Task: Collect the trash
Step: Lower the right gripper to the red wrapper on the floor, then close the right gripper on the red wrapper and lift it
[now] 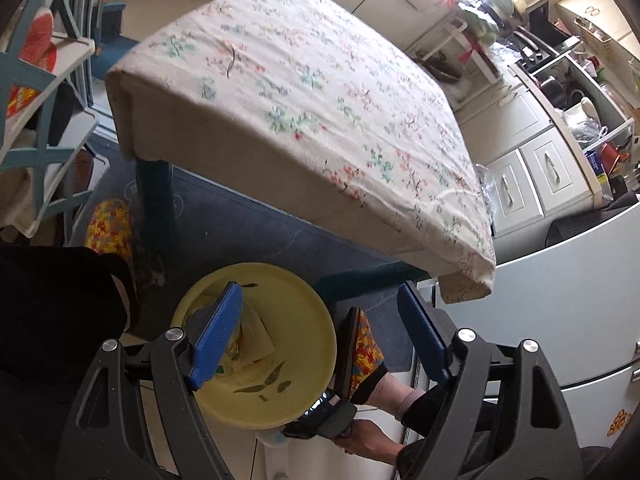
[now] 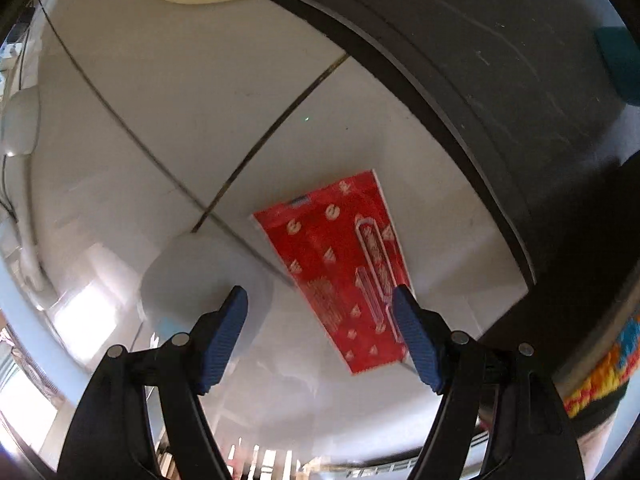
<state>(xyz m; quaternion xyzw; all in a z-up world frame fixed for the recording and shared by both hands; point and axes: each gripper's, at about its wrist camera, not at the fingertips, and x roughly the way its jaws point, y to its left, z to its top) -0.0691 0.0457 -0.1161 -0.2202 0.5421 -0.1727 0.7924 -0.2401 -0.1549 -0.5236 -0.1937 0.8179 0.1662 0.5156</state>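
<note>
Red wrapper — just beyond open right claw

On my left camera I see a round yellow plastic bowl with dark green leaf marks inside, at six o'clock of a cream tablecloth printed with small green and pink flowers. A knitted slipper shows red, yellow and blue. On my right camera, a flat red wrapper with white print lies on pale grey floor tiles.

open left tool, yellow bin (paper inside)
</note>
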